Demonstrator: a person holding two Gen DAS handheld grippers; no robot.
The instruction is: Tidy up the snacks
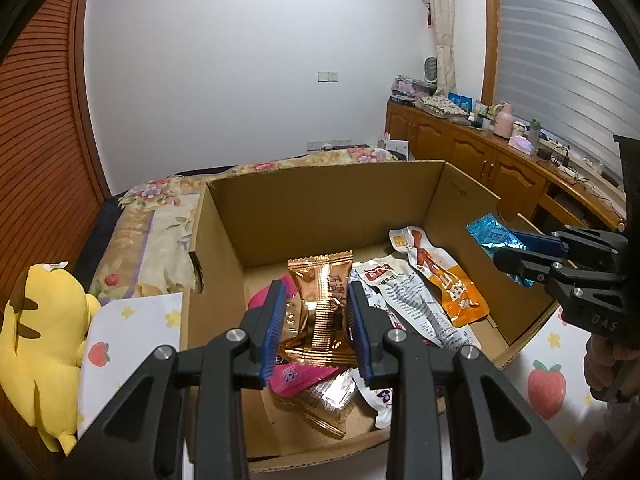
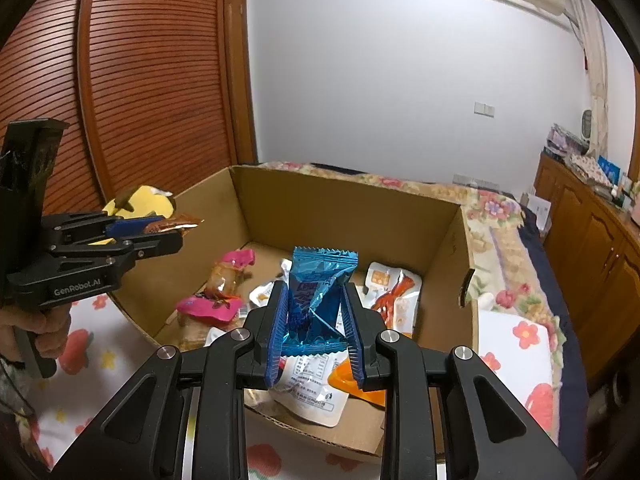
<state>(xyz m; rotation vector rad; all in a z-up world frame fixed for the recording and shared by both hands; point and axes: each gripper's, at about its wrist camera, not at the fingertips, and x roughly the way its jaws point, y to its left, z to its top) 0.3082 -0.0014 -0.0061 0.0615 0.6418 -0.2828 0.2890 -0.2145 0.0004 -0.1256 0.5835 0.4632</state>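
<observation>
I hold my left gripper (image 1: 318, 320) clamped on the gold packet (image 1: 320, 300), right gripper (image 2: 316, 328) on the blue packet (image 2: 318, 292), both above the cardboard box (image 1: 328, 196) at 12 o'clock, ready for dropping in.

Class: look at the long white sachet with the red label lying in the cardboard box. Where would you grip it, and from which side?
Grip the long white sachet with the red label across its narrow width near mid-length, coming from above. It lies flat on the cardboard box floor, its long edges exposed; the orange pouch lies close alongside, so keep the fingers narrow. Both grippers already hold packets, so one must first let go.
</observation>
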